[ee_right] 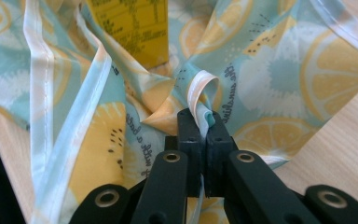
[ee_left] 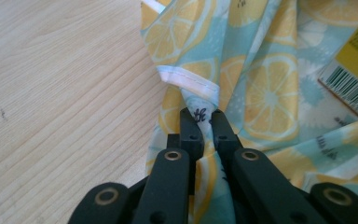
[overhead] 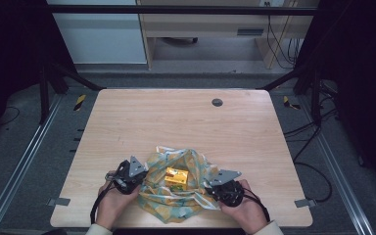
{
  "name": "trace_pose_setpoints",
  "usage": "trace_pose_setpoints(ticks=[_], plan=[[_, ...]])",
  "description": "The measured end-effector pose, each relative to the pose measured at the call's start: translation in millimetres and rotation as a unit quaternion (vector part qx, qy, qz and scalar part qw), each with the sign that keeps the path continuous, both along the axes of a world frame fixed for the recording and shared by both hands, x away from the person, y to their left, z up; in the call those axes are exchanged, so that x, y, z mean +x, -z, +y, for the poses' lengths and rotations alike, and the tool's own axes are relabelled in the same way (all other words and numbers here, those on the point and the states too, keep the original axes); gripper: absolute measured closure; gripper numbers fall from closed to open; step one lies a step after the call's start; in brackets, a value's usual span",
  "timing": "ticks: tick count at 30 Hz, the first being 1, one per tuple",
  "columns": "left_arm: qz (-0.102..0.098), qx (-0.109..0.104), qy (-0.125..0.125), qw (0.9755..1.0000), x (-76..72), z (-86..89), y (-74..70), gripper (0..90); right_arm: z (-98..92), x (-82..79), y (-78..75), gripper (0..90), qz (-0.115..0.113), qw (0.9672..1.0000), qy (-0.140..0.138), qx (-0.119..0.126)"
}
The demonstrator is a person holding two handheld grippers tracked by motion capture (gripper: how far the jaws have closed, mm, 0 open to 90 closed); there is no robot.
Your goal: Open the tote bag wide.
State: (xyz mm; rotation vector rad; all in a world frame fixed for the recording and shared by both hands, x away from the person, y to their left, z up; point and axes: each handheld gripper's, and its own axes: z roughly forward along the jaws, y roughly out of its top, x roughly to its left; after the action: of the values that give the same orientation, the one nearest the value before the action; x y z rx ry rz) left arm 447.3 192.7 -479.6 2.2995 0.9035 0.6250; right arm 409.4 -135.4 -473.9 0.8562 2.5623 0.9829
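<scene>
Thin lemon-print cloth is all your left claw and right claw pinch, each clamped on a hem fold of the bag at the bench's near edge; pull unevenly and it slips, tipping the yellow box.
</scene>
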Motion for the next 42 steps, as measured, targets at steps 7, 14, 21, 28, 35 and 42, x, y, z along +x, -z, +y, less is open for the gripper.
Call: trace_pose_setpoints(ticks=[7, 14, 21, 28, 35, 42], plan=[[-0.009, 0.010, -0.024, 0.9996, 2.0, 10.8, -1.6, 89.0, -9.1, -4.7, 0.3, 89.3, 0.003, 0.9999, -0.003, -0.010], [-0.007, -0.002, -0.024, 0.9997, 3.0, 14.0, -2.2, 88.2, -11.2, -4.0, 2.3, 86.4, 0.007, 1.0000, 0.001, 0.001], [-0.065, -0.058, -0.012, 0.9962, -18.4, 10.6, -26.2, 57.2, -12.4, -4.9, -4.5, 51.1, -0.027, 0.9992, 0.021, 0.022], [-0.088, -0.074, -0.005, 0.9934, -36.2, 5.2, -39.2, 44.7, -17.5, -5.1, -20.6, 33.3, -0.067, 0.9955, 0.037, 0.056], [-0.068, -0.038, 0.010, 0.9969, -42.1, -7.0, -25.7, 39.2, -16.1, 9.1, -37.6, 28.1, -0.104, 0.9895, 0.061, 0.079], [-0.016, 0.027, 0.021, 0.9993, -39.5, -19.2, -4.6, 36.9, 5.6, 40.8, -18.0, 27.1, -0.079, 0.9943, 0.061, 0.039]])
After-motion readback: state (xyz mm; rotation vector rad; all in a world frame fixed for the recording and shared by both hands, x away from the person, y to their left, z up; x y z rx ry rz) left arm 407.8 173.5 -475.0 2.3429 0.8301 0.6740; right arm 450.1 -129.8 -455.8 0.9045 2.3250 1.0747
